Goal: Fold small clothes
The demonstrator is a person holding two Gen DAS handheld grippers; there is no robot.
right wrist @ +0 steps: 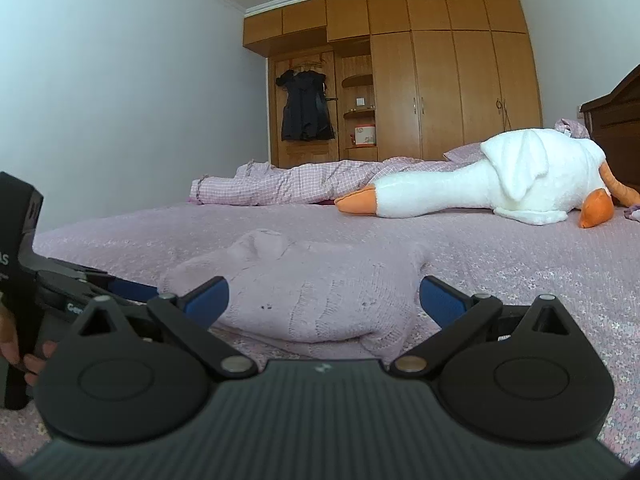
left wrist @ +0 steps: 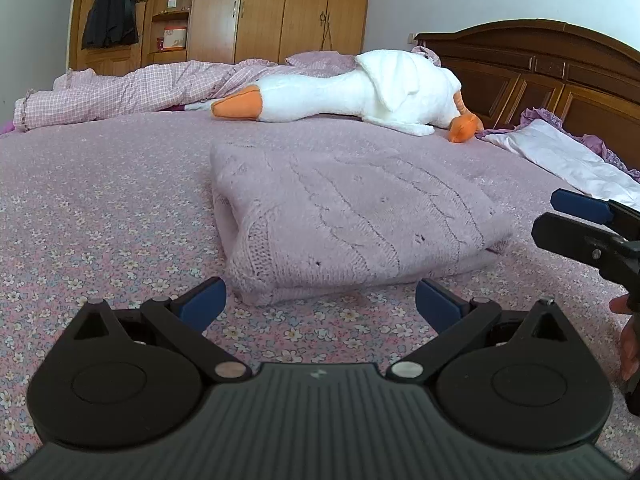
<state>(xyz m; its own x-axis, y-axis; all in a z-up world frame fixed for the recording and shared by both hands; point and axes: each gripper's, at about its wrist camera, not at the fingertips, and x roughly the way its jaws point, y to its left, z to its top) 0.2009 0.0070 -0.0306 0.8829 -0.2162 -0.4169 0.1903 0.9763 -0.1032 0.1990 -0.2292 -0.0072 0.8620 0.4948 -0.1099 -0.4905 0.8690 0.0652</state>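
A pale lilac knitted sweater point(left wrist: 344, 220) lies folded into a thick rectangle on the flowered bedspread point(left wrist: 100, 208). My left gripper point(left wrist: 320, 304) stands open just short of its near edge, with nothing between the blue pads. In the right wrist view the same sweater point(right wrist: 312, 292) sits right in front of my right gripper point(right wrist: 324, 300), which is open and empty too. The right gripper point(left wrist: 588, 220) shows at the right edge of the left wrist view, beside the sweater. The left gripper point(right wrist: 80, 292) shows low at the left of the right wrist view, held by a hand point(right wrist: 24, 356).
A big white plush goose point(left wrist: 360, 92) with an orange beak lies across the bed behind the sweater. A pink checked quilt point(left wrist: 120, 88) is bunched at the far left. A white pillow point(left wrist: 568, 156) rests by the dark headboard point(left wrist: 540, 72). Wooden wardrobes point(right wrist: 440, 88) line the far wall.
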